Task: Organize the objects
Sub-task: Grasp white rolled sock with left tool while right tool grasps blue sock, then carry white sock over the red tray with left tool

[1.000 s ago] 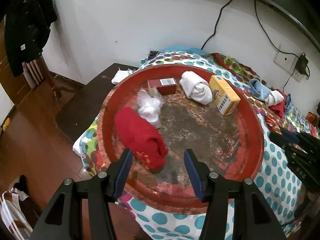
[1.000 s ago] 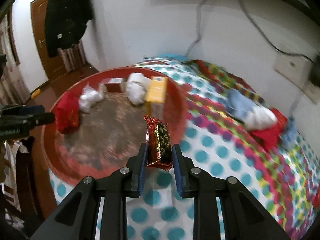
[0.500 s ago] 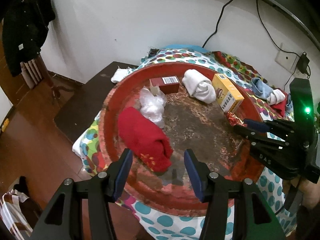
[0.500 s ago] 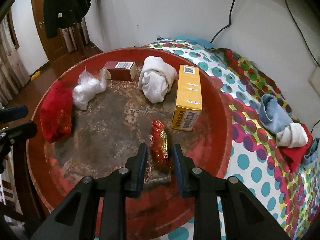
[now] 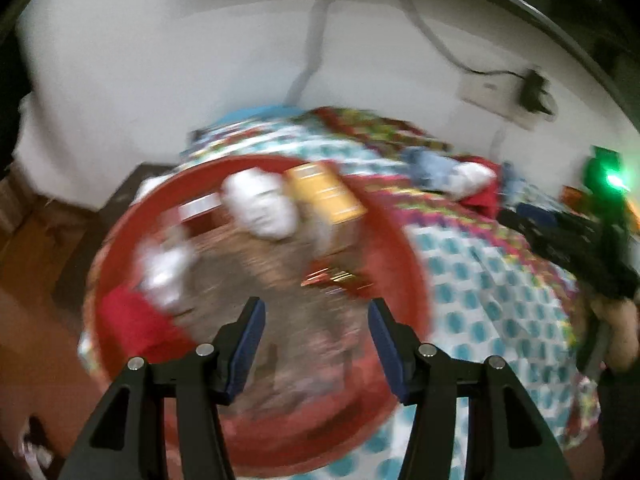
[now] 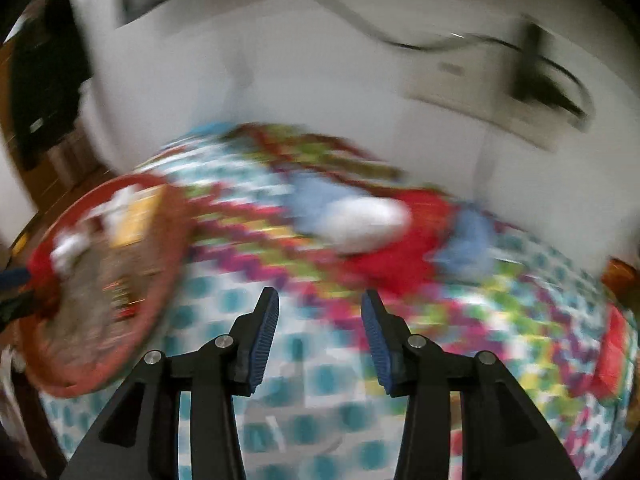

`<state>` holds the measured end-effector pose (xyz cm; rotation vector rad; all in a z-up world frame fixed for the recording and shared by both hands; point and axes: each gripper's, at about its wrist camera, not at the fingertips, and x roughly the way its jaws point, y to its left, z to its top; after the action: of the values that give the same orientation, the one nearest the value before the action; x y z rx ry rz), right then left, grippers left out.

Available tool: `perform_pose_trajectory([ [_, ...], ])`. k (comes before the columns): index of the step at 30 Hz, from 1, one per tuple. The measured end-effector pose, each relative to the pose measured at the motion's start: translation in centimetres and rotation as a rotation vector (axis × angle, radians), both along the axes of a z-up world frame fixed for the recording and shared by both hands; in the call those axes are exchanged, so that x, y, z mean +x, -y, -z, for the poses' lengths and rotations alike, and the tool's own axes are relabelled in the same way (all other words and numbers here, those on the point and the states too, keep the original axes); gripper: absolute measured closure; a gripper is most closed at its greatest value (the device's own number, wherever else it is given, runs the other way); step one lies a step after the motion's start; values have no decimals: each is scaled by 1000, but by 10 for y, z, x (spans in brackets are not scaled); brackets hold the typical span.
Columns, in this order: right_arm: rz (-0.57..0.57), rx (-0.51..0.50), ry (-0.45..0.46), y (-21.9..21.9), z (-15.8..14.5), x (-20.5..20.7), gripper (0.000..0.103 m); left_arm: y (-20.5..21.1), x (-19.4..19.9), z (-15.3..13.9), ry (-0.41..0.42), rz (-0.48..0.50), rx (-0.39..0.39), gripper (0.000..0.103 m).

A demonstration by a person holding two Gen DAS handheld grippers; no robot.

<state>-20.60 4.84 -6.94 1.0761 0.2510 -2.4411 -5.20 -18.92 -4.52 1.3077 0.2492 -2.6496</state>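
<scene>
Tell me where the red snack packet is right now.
The red snack packet lies inside the red tray, on its right side in the left wrist view, just below the yellow box.

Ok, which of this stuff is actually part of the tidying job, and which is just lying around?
Part of the job:
- red tray
- yellow box, white cloth roll and snack packet in the tray
- cloth pile on the bedspread, outside the tray
- right gripper, jaws opening, nothing between them

Just lying about:
- wall socket and plug
- dotted bedspread
</scene>
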Motion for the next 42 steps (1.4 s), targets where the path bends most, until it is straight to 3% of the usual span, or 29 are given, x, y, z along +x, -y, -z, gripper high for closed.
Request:
perform_pose_trajectory([
  [3,98,-2,0,-34,2,-37,59,-26,-33,-6,-19,97,-11,48],
  [6,150,-3,-6,-50,7,-65,41,-52,-73,-9,-38,197,-34,48],
  [7,162,-12,-8,-53,9,-73,40,-59,-87,-8,-39,231,-25,48],
  [10,189,-74,16,-60,16,-98,40,-78,-132,-1,-25,309,5,48],
  [14,210,-108,46,-61,32,-125,40,-104,-181,13,-19,384,-55,48],
  [15,202,-112,59,-60,38,-129,43,-112,-192,19,-10,407,-76,48],
  [16,191,-114,66,-59,43,-131,59,-117,-201,25,-3,419,-96,48],
  [17,182,-114,72,-60,46,-129,67,-122,-209,30,5,438,-110,48],
  [19,168,-126,66,-61,46,-122,71,-131,-222,38,11,454,-148,48],
  [22,161,-128,59,-65,40,-103,71,-136,-235,45,3,459,-179,48],
  [27,153,-164,54,-78,31,-51,71,-151,-250,63,50,489,-147,48],
  [31,141,-140,45,-78,32,-18,71,-164,-250,71,30,450,-186,49],
  [32,138,-121,31,-76,32,-10,71,-162,-247,68,16,437,-151,52],
  [33,132,-101,21,-74,33,-1,71,-159,-245,66,14,429,-123,70],
  [34,130,-94,14,-74,34,6,70,-157,-244,63,25,417,-108,77],
  [42,141,-26,-18,-69,42,38,70,-143,-191,39,23,336,2,81],
])
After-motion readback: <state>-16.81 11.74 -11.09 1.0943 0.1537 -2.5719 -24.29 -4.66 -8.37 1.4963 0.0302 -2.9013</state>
